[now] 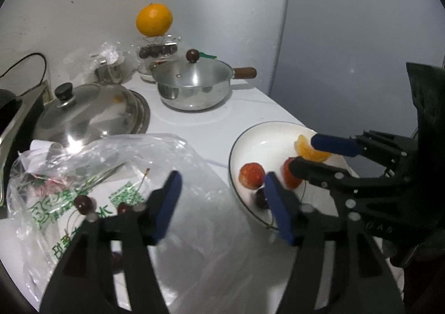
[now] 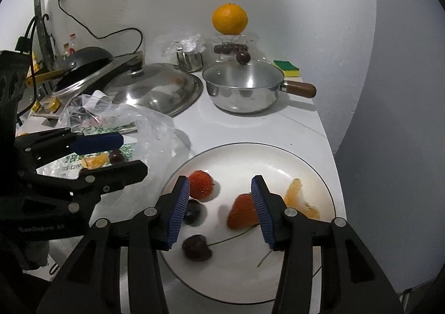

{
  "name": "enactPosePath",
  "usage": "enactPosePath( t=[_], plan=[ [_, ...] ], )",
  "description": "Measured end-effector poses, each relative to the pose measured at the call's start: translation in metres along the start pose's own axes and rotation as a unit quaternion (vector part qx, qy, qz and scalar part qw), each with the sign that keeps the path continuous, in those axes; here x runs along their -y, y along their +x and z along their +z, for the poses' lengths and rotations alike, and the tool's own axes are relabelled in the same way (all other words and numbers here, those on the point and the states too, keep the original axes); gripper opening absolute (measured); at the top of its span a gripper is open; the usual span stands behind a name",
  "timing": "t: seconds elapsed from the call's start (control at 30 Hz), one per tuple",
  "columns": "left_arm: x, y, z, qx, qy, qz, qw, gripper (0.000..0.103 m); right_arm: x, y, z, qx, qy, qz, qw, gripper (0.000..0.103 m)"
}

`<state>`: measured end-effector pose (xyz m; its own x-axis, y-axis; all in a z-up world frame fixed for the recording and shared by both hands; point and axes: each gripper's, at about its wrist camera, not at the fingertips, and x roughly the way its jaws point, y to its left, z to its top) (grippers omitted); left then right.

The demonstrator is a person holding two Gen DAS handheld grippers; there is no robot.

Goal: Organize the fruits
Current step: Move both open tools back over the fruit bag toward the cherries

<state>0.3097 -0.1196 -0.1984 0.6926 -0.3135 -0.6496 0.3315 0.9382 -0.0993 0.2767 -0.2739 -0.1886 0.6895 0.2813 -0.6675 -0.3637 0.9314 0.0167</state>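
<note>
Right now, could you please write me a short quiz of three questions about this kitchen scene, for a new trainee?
1. True or false: both strawberries lie inside the plastic bag.
2. How many cherries lie on the white plate in the right wrist view?
A. none
B. two
C. five
3. Fill in: the whole orange near the wall sits on top of a glass ____.

Key
1. False: the strawberries are on the plate.
2. B: two cherries, near the right gripper.
3. Jar, the glass jar with dark fruit inside, behind the saucepan.
</note>
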Motion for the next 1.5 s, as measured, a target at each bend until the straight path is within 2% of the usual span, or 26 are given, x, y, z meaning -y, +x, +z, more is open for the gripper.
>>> enactPosePath(
  t=[0.4, 0.57, 0.77, 1.07, 1.5],
  plan=[
    [-0.023, -0.035, -0.018, 0.016, -0.022, 0.017, 0.9995, 0.068, -0.03, -0.012, 0.006, 0.009, -0.017, 0.002, 1.0, 0.049],
    [-0.033, -0.049, -0.026, 0.022, -0.031, 0.023, 0.999, 0.068, -0.04, -0.016, 0.007, 0.015, -0.018, 0.0, 1.0, 0.058],
    [-0.045, -0.067, -0.035, 0.034, -0.042, 0.03, 0.9981, 0.075, -0.056, -0.019, 0.007, 0.017, -0.024, 0.004, 1.0, 0.058],
    [-0.065, -0.088, -0.051, 0.045, -0.057, 0.045, 0.9963, 0.075, -0.084, -0.018, 0.009, 0.015, -0.036, 0.015, 0.999, 0.058],
    [-0.1, -0.097, -0.073, 0.039, -0.083, 0.061, 0.994, 0.075, -0.117, -0.003, 0.011, 0.001, -0.056, 0.029, 0.998, 0.058]
  ],
)
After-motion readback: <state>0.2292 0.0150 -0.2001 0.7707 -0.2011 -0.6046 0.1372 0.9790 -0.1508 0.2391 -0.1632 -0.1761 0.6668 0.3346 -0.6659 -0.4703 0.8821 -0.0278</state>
